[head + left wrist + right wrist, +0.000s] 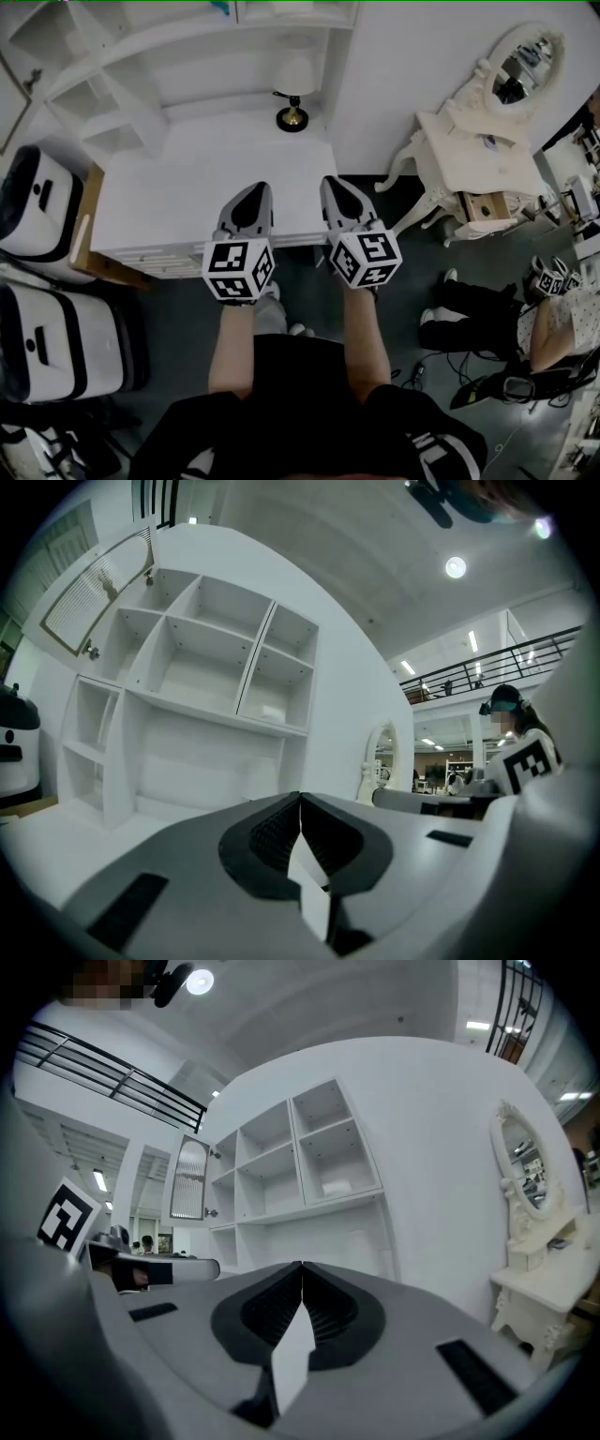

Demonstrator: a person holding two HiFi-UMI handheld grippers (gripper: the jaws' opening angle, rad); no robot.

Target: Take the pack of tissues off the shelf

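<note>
A small white pack of tissues (336, 1187) lies in the lower right compartment of the white shelf unit (281, 1162). The left gripper view shows it only faintly as a pale pack (272, 713). Over the front edge of the white desk (169, 206), my left gripper (253, 188) and right gripper (336, 182) hover side by side, both pointing at the shelves. The jaws of each are pressed together with nothing between them, as the left gripper (300, 799) and right gripper (302, 1267) show in their own views. Both are far short of the shelf.
A small lamp (292, 111) stands at the back of the desk. White-and-black machines (42, 202) sit to the left of the desk. To the right stands a white dressing table with an oval mirror (520, 66). A seated person (553, 323) is at the far right.
</note>
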